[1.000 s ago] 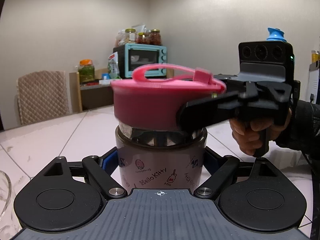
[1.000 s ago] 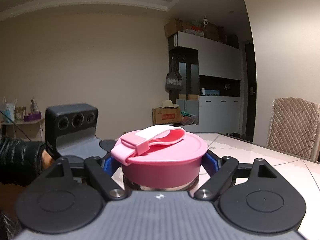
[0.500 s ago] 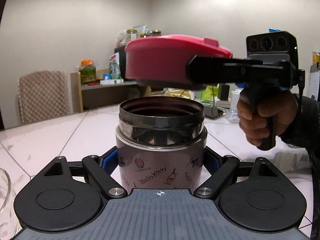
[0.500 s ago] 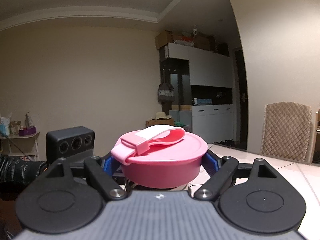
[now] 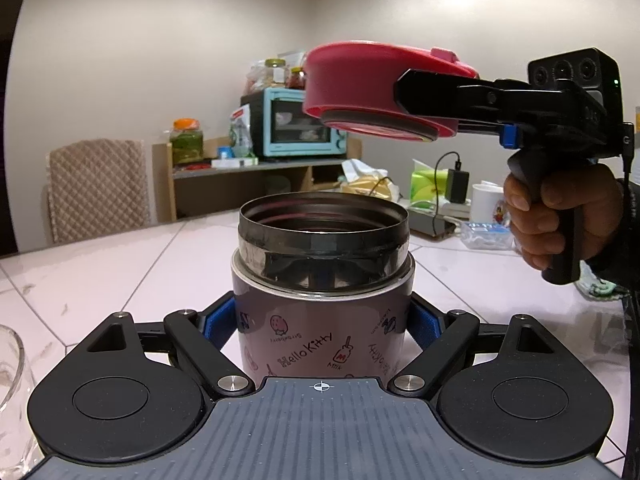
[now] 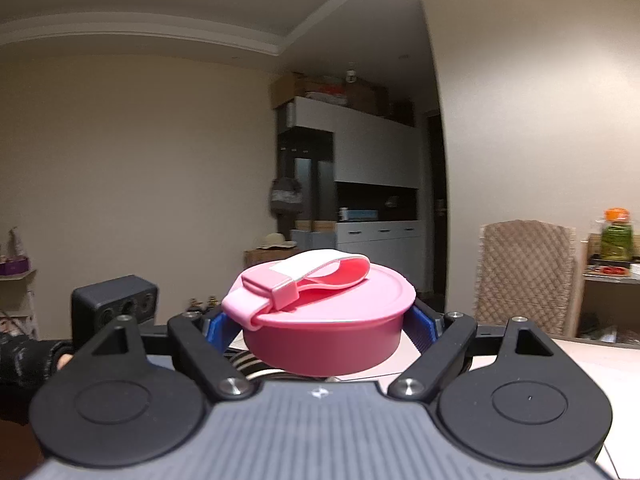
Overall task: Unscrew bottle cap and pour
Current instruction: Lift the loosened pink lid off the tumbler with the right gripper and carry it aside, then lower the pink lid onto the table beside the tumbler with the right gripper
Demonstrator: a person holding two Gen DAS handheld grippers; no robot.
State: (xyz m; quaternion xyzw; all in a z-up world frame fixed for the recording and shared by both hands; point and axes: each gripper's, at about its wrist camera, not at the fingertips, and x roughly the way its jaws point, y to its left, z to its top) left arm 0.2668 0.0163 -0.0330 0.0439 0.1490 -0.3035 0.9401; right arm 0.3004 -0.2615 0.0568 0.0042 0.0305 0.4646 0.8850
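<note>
A pink Hello Kitty bottle [image 5: 320,336] with a wide open steel neck stands on the white table. My left gripper [image 5: 320,324] is shut on its body. My right gripper [image 6: 326,324] is shut on the pink cap [image 6: 324,320], which has a pale carry strap on top. In the left wrist view the cap [image 5: 360,88] hangs in the air above and to the right of the bottle's mouth, tilted, clear of the neck, with the right gripper [image 5: 440,96] reaching in from the right.
A clear glass [image 5: 10,396] stands at the left edge beside the left gripper. A mug [image 5: 486,204], tissue box [image 5: 426,188] and charger lie on the table's far right. A chair [image 5: 94,188] and a shelf with a blue oven [image 5: 296,124] stand behind.
The cap has come off the bottle's neck. My right gripper lifted it up and to the right, tilting it. The left gripper and bottle stayed still.
</note>
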